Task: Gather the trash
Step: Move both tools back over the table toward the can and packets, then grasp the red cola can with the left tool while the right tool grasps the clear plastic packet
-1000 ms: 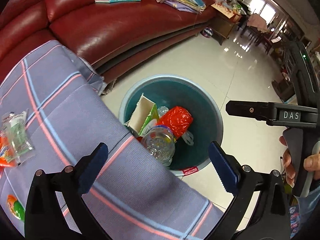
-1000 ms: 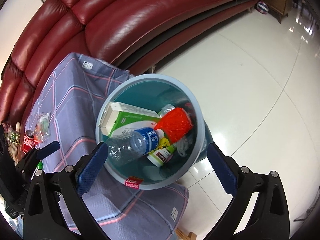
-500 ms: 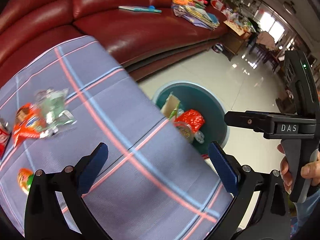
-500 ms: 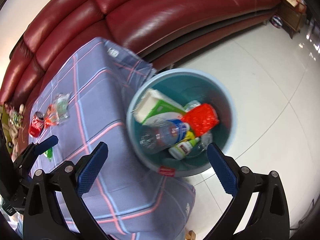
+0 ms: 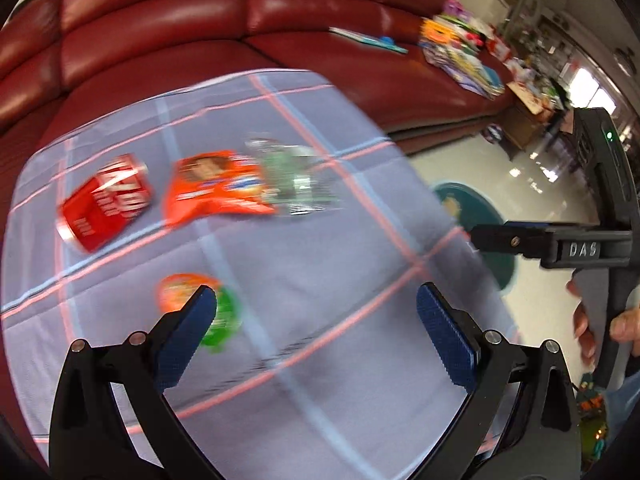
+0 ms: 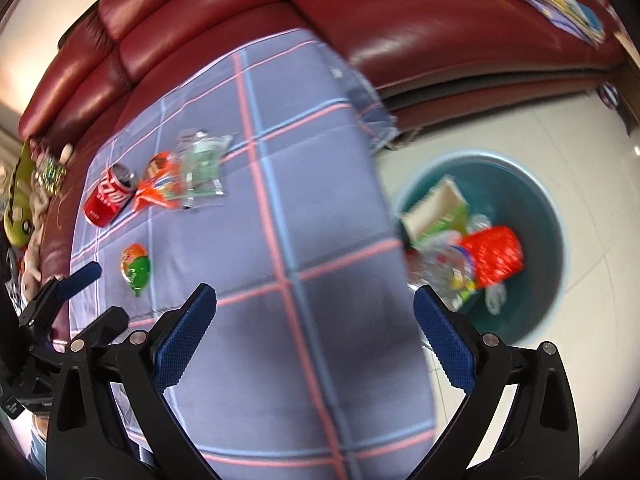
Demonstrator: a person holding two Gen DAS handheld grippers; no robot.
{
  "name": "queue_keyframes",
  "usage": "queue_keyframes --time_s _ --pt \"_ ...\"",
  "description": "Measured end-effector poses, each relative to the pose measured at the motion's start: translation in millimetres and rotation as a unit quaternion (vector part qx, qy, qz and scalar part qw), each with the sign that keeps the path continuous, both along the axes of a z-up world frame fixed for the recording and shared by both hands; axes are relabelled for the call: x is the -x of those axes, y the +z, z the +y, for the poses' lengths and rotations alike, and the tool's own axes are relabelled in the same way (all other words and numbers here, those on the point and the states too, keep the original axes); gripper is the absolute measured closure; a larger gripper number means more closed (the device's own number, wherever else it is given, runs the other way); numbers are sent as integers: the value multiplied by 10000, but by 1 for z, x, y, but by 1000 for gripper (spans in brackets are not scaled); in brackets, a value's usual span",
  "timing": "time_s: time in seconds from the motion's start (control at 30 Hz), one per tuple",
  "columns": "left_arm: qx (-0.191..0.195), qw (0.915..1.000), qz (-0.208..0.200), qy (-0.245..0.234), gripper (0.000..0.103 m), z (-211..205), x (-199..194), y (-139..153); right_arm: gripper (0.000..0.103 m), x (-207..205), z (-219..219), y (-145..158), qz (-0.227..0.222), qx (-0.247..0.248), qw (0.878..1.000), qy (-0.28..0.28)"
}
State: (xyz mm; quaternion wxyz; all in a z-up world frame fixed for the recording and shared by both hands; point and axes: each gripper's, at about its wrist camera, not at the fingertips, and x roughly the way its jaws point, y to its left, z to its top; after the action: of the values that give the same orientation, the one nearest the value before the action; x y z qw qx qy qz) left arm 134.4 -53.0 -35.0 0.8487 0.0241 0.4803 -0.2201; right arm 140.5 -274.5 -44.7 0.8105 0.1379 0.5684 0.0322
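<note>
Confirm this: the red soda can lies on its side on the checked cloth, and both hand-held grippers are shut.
Not quite. The red soda can does lie on the checked cloth, but both grippers, left and right, are open and empty, as each wrist view shows.

A lavender-grey cloth carries pink and light-blue check lines. The crushed can is red with white lettering, the crisp packet orange, the bin teal inside, the sofa dark red leather.

Readable to you: "DAS", raised lettering on the right gripper body. The red can's white script is too blurred.
</note>
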Motion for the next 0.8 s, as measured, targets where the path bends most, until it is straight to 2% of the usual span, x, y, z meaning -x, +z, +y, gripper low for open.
queue_keyframes --time_s 0.13,0.4,0.6,0.8 --pt "-172 9994 25 294 7 48 -15 -7 4 -31 30 -5 60 129 9993 332" --pt "-358 9972 -32 654 7 115 -50 -8 4 -90 81 -23 233 -40 9978 617" --pt "-669 9967 -167 419 7 140 -87 -6 4 -126 102 -36 391 -43 9975 582" --pt "-688 9975 -108 122 7 143 -120 -17 4 -142 108 -49 519 3 9976 460"
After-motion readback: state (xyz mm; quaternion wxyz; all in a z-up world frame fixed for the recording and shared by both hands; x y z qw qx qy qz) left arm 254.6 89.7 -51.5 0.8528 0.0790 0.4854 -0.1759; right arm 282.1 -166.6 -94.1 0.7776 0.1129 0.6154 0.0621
